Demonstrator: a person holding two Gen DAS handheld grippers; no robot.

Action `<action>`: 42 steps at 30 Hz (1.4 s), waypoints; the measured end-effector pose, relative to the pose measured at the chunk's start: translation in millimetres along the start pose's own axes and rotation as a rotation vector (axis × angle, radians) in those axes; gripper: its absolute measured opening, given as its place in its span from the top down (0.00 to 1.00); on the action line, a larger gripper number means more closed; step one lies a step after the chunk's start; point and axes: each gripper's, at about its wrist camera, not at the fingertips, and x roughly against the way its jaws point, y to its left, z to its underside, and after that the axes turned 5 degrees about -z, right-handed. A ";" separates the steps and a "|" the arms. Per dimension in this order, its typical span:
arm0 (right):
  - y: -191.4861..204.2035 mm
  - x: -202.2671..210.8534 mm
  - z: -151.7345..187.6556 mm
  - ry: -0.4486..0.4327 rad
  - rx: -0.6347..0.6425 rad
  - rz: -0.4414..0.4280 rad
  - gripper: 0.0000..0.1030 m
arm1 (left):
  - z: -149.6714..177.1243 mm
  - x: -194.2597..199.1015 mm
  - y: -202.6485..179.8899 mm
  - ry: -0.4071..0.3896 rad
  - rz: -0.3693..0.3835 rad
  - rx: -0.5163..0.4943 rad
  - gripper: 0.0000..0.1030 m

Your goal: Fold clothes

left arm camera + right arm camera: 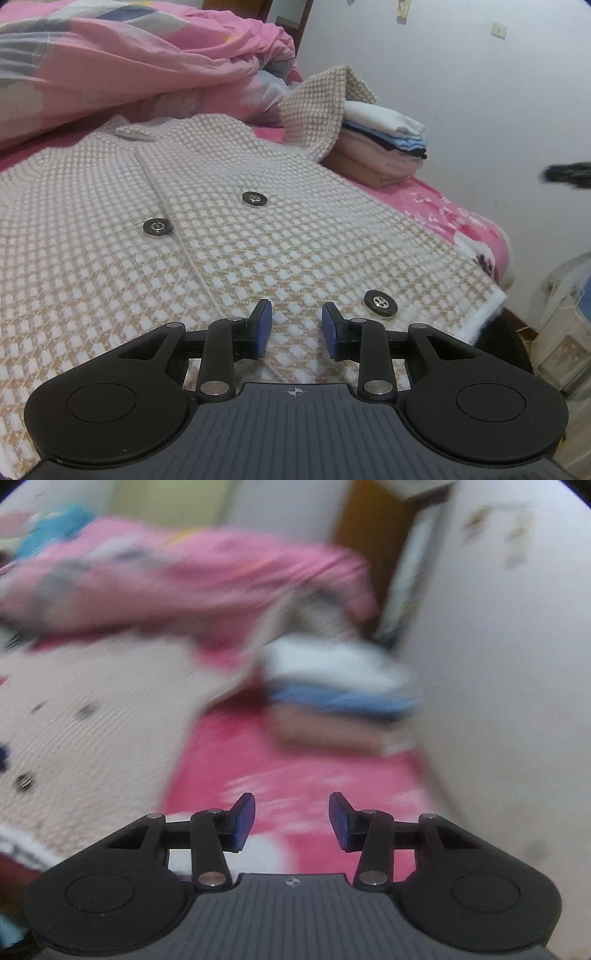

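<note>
Pink quilt [122, 62] and folded stack [384, 147] beside checked cardigan [258, 236].

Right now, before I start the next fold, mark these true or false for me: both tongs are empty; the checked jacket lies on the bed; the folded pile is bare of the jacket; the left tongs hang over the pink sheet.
1. Both tongs are empty. True: the left tongs and right tongs stand open with nothing between them.
2. The checked jacket lies on the bed. True.
3. The folded pile is bare of the jacket. False: a sleeve is draped up against it.
4. The left tongs hang over the pink sheet. False: they are over the jacket, near a button.
</note>
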 end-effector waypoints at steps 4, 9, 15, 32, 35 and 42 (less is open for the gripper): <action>-27.8 63.5 -10.0 0.005 0.059 0.192 0.47 | 0.7 0.9 4.1 -0.016 0.006 0.026 0.71; 25.3 34.3 -1.7 0.131 0.243 0.007 0.37 | -0.4 2.7 7.8 -0.029 -0.011 0.049 0.70; 118.5 -84.4 28.6 0.033 0.070 -0.360 0.46 | -2.9 3.3 11.0 -0.026 -0.075 0.030 0.69; 142.2 -144.9 10.4 -0.127 -0.067 -0.544 0.59 | -5.8 20.6 22.4 -0.063 -0.115 0.063 0.66; 140.7 -140.1 9.3 -0.139 -0.087 -0.563 0.59 | -11.4 24.0 13.8 -0.090 -0.089 0.043 0.65; 173.8 -139.5 28.6 -0.020 0.141 -0.537 0.59 | 10.7 12.8 7.5 0.019 -0.127 0.015 0.65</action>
